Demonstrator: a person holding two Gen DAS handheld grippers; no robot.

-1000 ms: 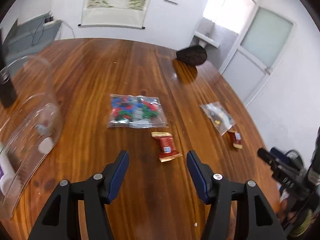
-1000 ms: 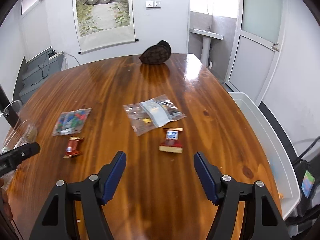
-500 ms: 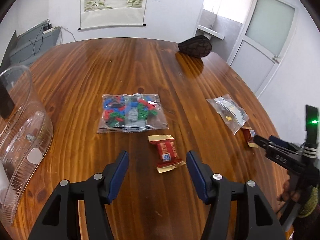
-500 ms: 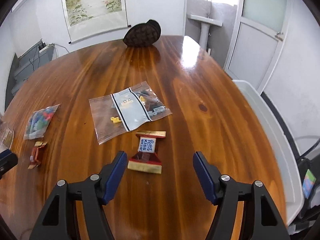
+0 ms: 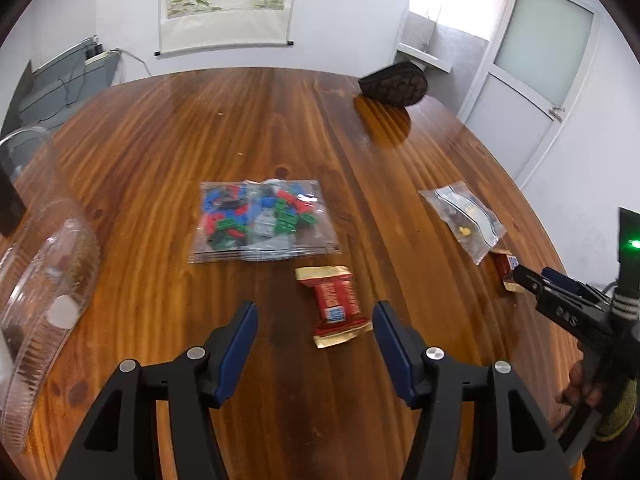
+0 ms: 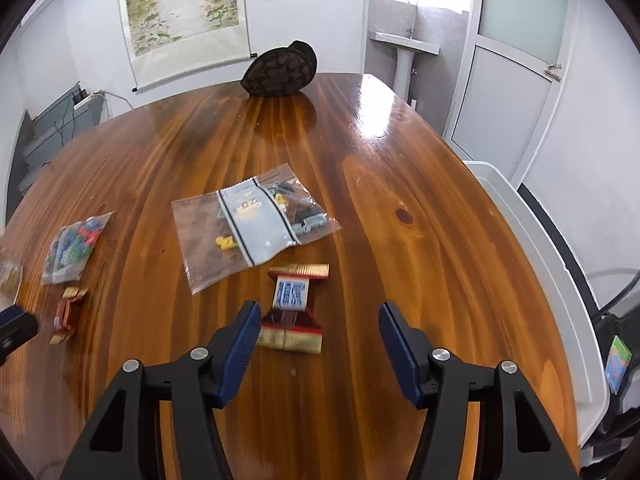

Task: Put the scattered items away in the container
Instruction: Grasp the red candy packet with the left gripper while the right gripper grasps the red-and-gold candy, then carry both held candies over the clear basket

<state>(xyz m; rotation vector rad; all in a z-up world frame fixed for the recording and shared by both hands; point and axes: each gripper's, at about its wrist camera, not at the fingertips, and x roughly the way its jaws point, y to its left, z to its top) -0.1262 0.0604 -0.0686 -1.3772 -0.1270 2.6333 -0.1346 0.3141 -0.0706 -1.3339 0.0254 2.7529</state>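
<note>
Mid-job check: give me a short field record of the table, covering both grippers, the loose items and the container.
left gripper: open, red candy between its fingers, not gripped
right gripper: open, second red candy by its left finger
brick bag: flat on table, beyond left candy
parts bag: flat, just beyond right candy
clear container: left table edge
dark pouch: far end

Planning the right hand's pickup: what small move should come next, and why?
Probably ease the right hand-held gripper forward and down, then close. It is open, and the red-and-gold candy lies flat on the table between its fingers, nearer the left one, untouched.
</note>
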